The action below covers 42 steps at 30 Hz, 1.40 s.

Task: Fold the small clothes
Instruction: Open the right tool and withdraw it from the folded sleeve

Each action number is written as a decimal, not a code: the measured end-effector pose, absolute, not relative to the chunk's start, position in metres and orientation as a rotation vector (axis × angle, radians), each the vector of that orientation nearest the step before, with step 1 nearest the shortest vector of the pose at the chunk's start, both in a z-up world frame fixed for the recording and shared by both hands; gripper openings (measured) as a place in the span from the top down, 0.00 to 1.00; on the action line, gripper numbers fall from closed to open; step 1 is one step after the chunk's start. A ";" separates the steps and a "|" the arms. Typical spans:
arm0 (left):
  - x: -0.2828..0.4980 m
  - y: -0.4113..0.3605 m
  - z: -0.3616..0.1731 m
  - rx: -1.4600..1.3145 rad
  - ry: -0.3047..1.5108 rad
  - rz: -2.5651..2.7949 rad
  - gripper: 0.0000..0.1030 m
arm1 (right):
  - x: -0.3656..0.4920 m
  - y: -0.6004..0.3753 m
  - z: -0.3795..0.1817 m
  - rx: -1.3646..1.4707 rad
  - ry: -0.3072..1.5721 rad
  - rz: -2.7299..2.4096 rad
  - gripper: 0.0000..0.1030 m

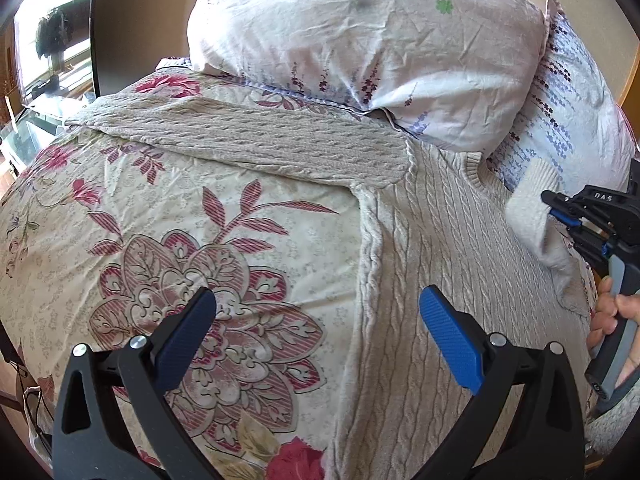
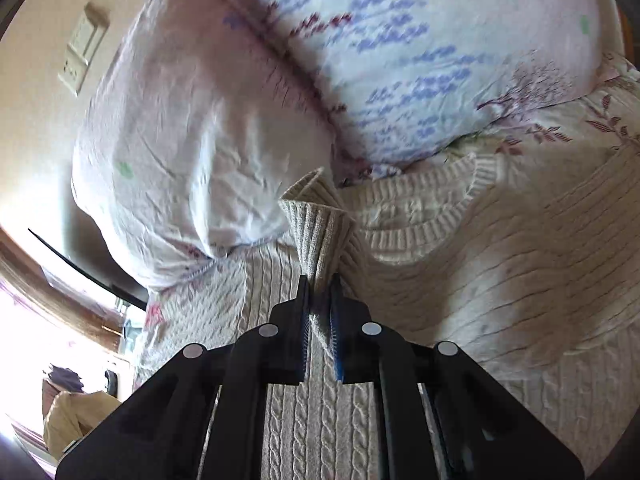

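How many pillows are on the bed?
2. One white pillow with small flowers lies on top; a second pillow with blue print sits under it, to its right, by the sweater collar. Others may be hidden.

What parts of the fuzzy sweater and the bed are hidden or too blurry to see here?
- Cream cable-knit sweater: its bottom hem is cut off by the lower edge of the left wrist view.
- Ribbed sleeve cuff: its pinched part is hidden between the shut right gripper.
- Floral white pillows: the print is smeared by blur in the right wrist view.
- Floral bedsheet: partly covered by the sweater.
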<state>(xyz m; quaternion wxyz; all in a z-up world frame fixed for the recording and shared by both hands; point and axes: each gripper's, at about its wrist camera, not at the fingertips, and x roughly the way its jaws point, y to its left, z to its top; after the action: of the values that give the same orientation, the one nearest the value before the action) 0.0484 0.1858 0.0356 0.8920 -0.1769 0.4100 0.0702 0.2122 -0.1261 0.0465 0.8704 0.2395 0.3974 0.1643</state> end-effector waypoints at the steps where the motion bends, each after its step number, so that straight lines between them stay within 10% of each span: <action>1: 0.047 0.190 0.035 -0.374 0.849 0.150 0.02 | 0.212 -0.120 0.045 0.484 0.840 0.347 0.90; 10: 0.038 0.220 0.032 -0.435 0.835 0.185 0.02 | 0.216 -0.063 0.017 0.312 0.944 0.374 0.89; 21: 0.049 0.247 0.033 -0.497 0.817 0.203 0.02 | 0.208 -0.021 0.006 0.252 1.020 0.478 0.34; 42: 0.091 0.323 0.033 -0.911 0.770 0.211 0.03 | 0.189 -0.042 0.017 0.291 1.015 0.504 0.41</action>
<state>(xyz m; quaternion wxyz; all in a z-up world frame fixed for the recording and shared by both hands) 0.0910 0.3233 0.0332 0.8223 -0.4281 0.3617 0.0992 0.1893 -0.0420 0.0170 0.8336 0.1373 0.4791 0.2381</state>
